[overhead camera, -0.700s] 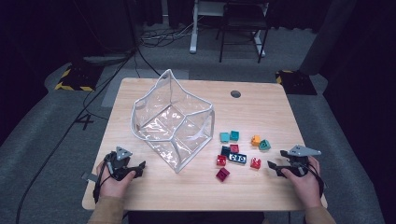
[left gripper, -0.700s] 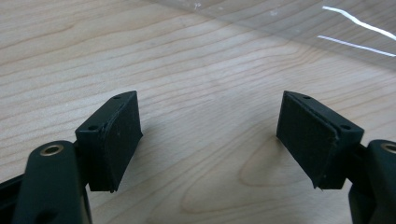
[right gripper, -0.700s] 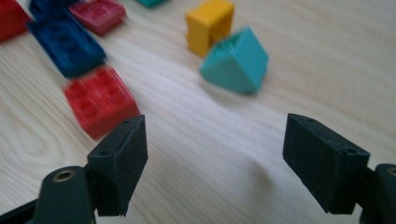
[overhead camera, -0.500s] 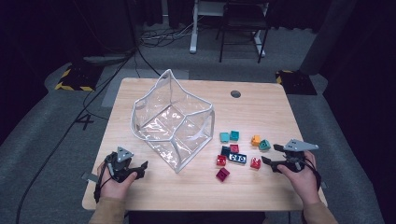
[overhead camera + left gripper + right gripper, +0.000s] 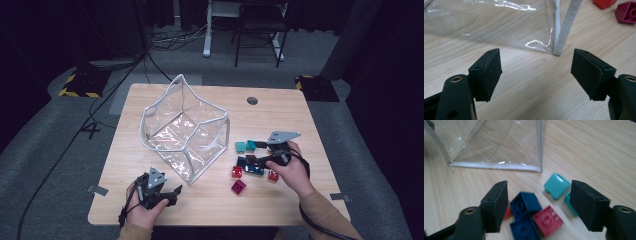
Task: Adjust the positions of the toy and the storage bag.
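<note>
I see the toy bricks (image 5: 252, 162) clustered on the right half of the table (image 5: 300, 200), just right of the clear plastic bag (image 5: 182, 132). In the right gripper view, two dark blue bricks (image 5: 525, 205) lie studs-up and touching, their line running from near to far between my jaws, with a crimson brick (image 5: 548, 219) against their right side and a teal brick (image 5: 556, 185) lying tilted a little farther off. My right gripper (image 5: 260, 159) is over this cluster with its fingers wide apart, nothing clamped. Bare wood lies between the bricks and the bag's white-trimmed bottom edge, and more to the right of the cluster. A lone magenta brick (image 5: 238, 187) sits nearer the front edge. My left gripper (image 5: 167, 192) rests near the front left edge, fingers apart and empty, facing the bag's near corner (image 5: 557, 51) with open table in between.
</note>
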Motion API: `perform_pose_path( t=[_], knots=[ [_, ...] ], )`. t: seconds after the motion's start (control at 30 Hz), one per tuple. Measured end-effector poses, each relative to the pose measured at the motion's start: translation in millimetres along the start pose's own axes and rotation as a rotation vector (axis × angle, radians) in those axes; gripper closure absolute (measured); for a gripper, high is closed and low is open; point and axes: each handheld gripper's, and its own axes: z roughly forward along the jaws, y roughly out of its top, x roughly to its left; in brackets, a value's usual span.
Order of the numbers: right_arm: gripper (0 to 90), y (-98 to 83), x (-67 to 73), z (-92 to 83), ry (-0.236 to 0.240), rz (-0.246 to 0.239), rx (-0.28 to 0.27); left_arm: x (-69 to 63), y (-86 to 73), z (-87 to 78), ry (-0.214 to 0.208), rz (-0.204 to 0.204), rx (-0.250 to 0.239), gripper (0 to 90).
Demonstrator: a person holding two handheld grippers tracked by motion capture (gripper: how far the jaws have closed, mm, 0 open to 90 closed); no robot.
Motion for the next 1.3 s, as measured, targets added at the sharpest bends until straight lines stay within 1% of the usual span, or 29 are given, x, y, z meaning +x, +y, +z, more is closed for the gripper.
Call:
perform_pose_path(
  t=[0.03, 0.13, 0.17, 0.2, 0.23, 0.27, 0.3, 0.33, 0.37, 0.4, 0.47, 0.5, 0.6, 0.63, 0.67, 0.73, 0.77, 0.83, 0.87, 0.9, 0.93, 0.97, 1.0, 1.03, 1.1, 1.13, 1.17, 1.2, 1.3],
  knots=[
    [33.7, 3.8, -0.9, 6.7, 0.006, -0.004, 0.002, -4.4, 0.8, 0.3, 0.009, 0.012, -0.002, 25.3],
    [41.0, 13.7, -4.6, 24.1, 0.011, -0.026, 0.007, -16.9, 4.2, 2.3, -0.001, 0.009, -0.023, 26.4],
    [41.0, 13.7, -4.6, 24.1, 0.011, -0.026, 0.007, -16.9, 4.2, 2.3, -0.001, 0.009, -0.023, 26.7],
    [46.4, 16.2, -5.9, 29.1, 0.014, -0.024, 0.008, -22.3, 5.7, 4.4, -0.007, 0.017, -0.031, 26.7],
    [50.4, 20.7, -9.5, 39.2, 0.034, -0.009, 0.008, -30.1, 7.5, 9.2, -0.02, 0.042, -0.039, 29.0],
    [52.4, 21.9, -10.8, 42.1, 0.031, -0.009, 0.006, -30.1, 7.5, 9.2, -0.02, 0.042, -0.039, 30.5],
    [54.3, 23.4, -12.1, 45.6, 0.03, -0.008, 0.009, -37.4, 9.5, 15.7, -0.016, 0.068, -0.041, 31.5],
    [54.3, 23.4, -12.1, 45.6, 0.03, -0.008, 0.009, -37.4, 9.5, 15.7, -0.016, 0.068, -0.041, 33.0],
    [56.1, 26.2, -13.5, 52.2, 0.03, -0.011, 0.009, -41.5, 11.8, 22.0, -0.013, 0.074, -0.042, 36.1],
    [56.1, 26.2, -13.5, 52.2, 0.03, -0.011, 0.009, -41.5, 11.8, 22.0, -0.013, 0.074, -0.042, 38.2],
    [58.5, 29.7, -13.3, 57.9, 0.028, -0.019, 0.005, -42.7, 14.5, 27.7, -0.005, 0.072, -0.027, 49.0],
    [62.5, 32.2, -13.5, 62.7, 0.047, -0.009, -0.001, -43.2, 17.0, 34.2, -0.011, 0.095, -0.02, 53.6],
    [62.5, 34.2, -14.8, 66.6, 0.057, -0.003, -0.008, -43.9, 17.9, 38.9, 0.006, 0.1, -0.02, 57.2],
    [61.7, 36.6, -16.0, 70.8, 0.076, 0.002, -0.016, -43.3, 19.4, 41.2, 0.012, 0.091, -0.026, 57.4],
    [61.7, 36.6, -16.0, 70.8, 0.076, 0.002, -0.016, -43.3, 19.4, 41.2, 0.012, 0.091, -0.026, 58.3],
    [61.0, 39.7, -15.9, 74.7, 0.087, -0.003, -0.027, -43.4, 22.4, 42.8, 0.021, 0.09, -0.031, 64.1],
    [66.7, 43.1, -14.4, 78.8, 0.089, -0.016, -0.029, -44.3, 25.1, 43.8, 0.044, 0.109, -0.028, 70.4],
    [79.5, 44.5, -12.4, 79.2, 0.054, -0.057, -0.017, -43.8, 26.4, 43.6, 0.034, 0.116, -0.027, 81.3],
    [79.5, 44.5, -12.4, 79.2, 0.054, -0.057, -0.017, -43.8, 26.4, 43.6, 0.034, 0.116, -0.027, 81.9],
    [86.4, 44.0, -11.7, 78.0, 0.041, -0.056, -0.01, -43.7, 26.6, 42.9, 0.001, 0.118, -0.026, 82.4],
    [87.0, 43.1, -12.2, 76.8, 0.041, -0.054, -0.011, -44.2, 26.5, 41.0, -0.023, 0.129, -0.021, 83.3],
    [87.4, 41.9, -12.3, 75.1, 0.042, -0.054, -0.008, -46.8, 26.2, 39.1, -0.073, 0.131, -0.051, 90.0],
    [87.4, 41.9, -12.3, 75.1, 0.042, -0.054, -0.008, -46.8, 26.2, 39.1, -0.073, 0.131, -0.051, 90.0],
    [87.5, 39.5, -11.2, 70.2, 0.053, -0.052, 0.001, -55.7, 27.1, 38.0, -0.114, 0.161, -0.056, 90.0],
    [87.5, 37.3, -7.6, 65.0, 0.059, -0.067, 0.011, -68.9, 27.8, 38.0, -0.115, 0.219, -0.047, 90.0],
    [87.5, 37.3, -7.6, 65.0, 0.059, -0.067, 0.011, -68.9, 27.8, 38.0, -0.115, 0.219, -0.047, 90.0],
    [87.5, 34.9, -3.6, 59.0, 0.05, -0.091, 0.024, -77.1, 26.2, 37.7, -0.107, 0.238, -0.045, 90.0],
    [87.5, 34.9, -3.6, 59.0, 0.05, -0.091, 0.024, -77.1, 26.2, 37.7, -0.107, 0.238, -0.045, 90.0],
    [87.5, 28.0, -2.4, 48.5, 0.052, -0.087, 0.031, -73.4, 22.1, 31.1, -0.086, 0.182, -0.033, 84.5]
  ],
)
